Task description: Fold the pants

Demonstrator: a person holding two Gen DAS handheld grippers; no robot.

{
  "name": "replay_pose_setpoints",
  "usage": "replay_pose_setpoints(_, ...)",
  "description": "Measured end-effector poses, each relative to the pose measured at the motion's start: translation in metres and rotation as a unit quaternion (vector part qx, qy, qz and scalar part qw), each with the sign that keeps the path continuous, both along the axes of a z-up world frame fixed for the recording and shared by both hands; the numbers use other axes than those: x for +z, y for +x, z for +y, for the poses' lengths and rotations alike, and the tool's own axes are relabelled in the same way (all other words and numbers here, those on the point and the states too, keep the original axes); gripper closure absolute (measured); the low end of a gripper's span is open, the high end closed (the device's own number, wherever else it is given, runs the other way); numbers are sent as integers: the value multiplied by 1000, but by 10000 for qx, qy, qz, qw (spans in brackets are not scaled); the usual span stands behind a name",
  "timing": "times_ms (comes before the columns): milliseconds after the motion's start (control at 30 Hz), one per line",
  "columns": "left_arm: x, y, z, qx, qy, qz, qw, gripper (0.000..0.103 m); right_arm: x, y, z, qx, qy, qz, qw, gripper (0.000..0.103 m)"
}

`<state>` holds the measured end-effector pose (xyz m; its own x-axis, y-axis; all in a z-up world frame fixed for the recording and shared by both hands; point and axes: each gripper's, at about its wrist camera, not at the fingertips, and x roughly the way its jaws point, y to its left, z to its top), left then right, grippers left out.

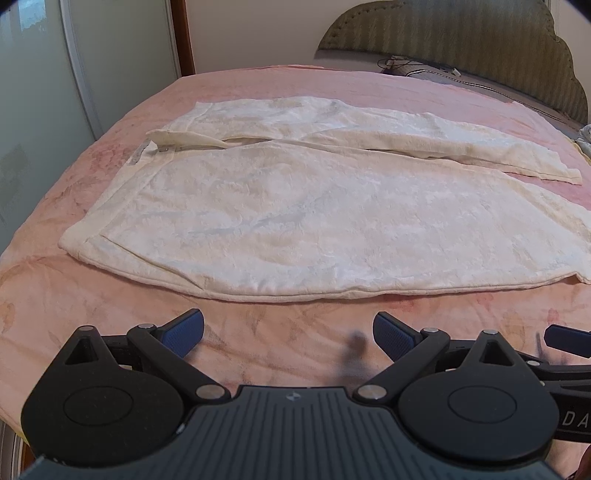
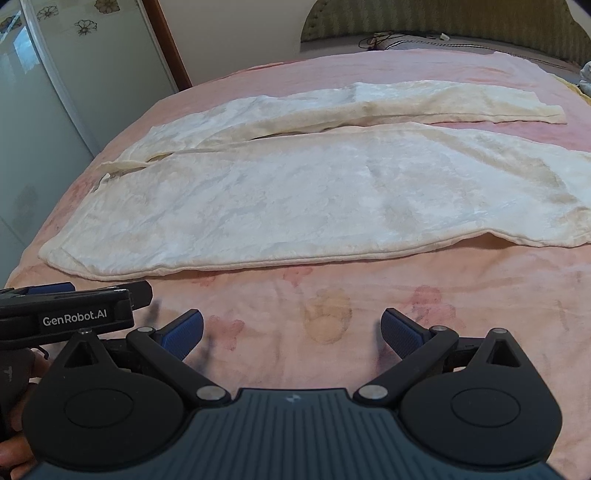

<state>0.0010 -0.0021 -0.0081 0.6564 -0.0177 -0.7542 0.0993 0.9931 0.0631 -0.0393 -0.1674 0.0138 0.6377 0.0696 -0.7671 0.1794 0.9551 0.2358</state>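
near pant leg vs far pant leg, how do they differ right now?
The near leg lies broad and flat, closest to both open tongs; the far leg looks narrower, toward the headboard. The near leg runs out of frame on the right; the far leg's hem shows in full. A gap of pink blanket parts them near the hems. Both are cream, spread out, unfolded.

pink blanket (image 1: 110, 317), padded headboard (image 1: 461, 33), perhaps wardrobe door (image 1: 33, 92)

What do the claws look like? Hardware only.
Both the left claw and the right claw are alike: black linkage arms with silver pivot pins, blue textured pads, and a grey ribbed body. The left claw's side reads "GenRobot.AI" in white. No cables or sleeves are visible.
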Motion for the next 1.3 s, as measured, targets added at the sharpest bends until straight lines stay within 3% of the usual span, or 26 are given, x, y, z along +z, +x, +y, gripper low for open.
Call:
replay_pose_setpoints(1067,-3,1,2,25,-47,84,10000,3,-2,0,0,26,67,10,10000,0)
replay_pose_setpoints(1300,12,2,4,-50,50,-347,9994,3,22,8,-2,225,-90,-515,9984,0)
